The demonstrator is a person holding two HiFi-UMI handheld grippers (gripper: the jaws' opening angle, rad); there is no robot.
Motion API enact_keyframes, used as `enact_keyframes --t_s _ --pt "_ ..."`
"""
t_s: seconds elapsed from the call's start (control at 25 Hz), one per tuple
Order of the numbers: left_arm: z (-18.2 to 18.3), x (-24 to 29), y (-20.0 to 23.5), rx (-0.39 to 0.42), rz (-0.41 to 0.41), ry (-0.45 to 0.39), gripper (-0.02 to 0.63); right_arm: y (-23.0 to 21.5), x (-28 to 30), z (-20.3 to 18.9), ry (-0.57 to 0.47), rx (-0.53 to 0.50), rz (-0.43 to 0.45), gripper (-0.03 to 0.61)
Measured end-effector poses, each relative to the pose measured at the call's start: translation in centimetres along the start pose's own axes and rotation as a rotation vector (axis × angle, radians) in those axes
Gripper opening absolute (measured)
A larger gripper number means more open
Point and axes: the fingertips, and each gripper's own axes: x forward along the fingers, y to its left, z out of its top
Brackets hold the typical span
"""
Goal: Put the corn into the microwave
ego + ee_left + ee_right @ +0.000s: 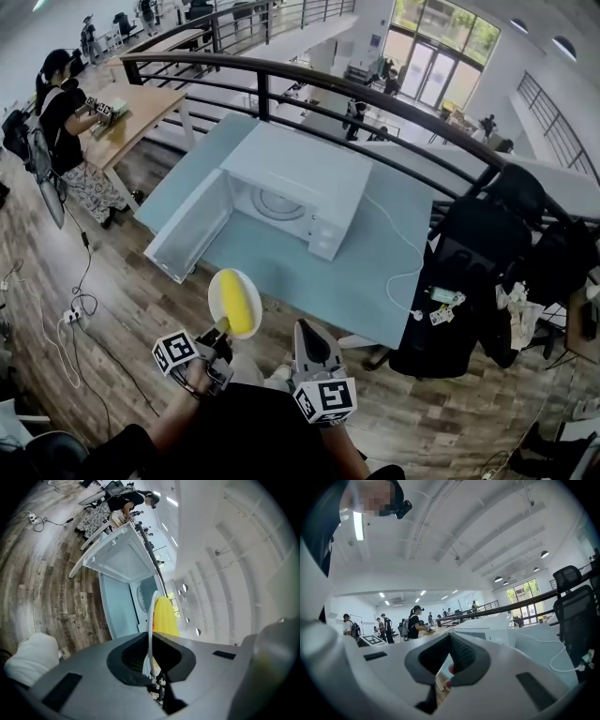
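A yellow corn cob (240, 305) lies on a small white plate (220, 281), held in the air in front of the table's near edge. My left gripper (221, 328) is shut on the plate's rim. In the left gripper view the plate (151, 616) stands edge-on between the jaws, with the corn (165, 618) on its right side. The white microwave (300, 178) sits on the light blue table (281, 272), its door (192, 225) swung wide open to the left and the cavity facing me. My right gripper (305, 330) is beside the plate, shut and holding nothing.
A white power cable (405, 272) runs across the table's right side. A black railing (375, 98) stands behind the table. A black chair with clutter (473, 281) is at the right. A person (66, 141) works at a wooden table at far left.
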Motion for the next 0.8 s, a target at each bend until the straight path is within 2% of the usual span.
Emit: enact_keyframes --t_s 0.36,0.8 --pt "0.6 1.3 -0.1 -0.004 0.028 -0.015 0.02 -0.9 1.2 -0.5 0.02 0.022 0.023 0.008" --pt "2.2 5.3 -0.4 -0.004 0.034 0.02 0.02 -3.7 3.3 0.1 0.025 0.034 -0.036 0.008"
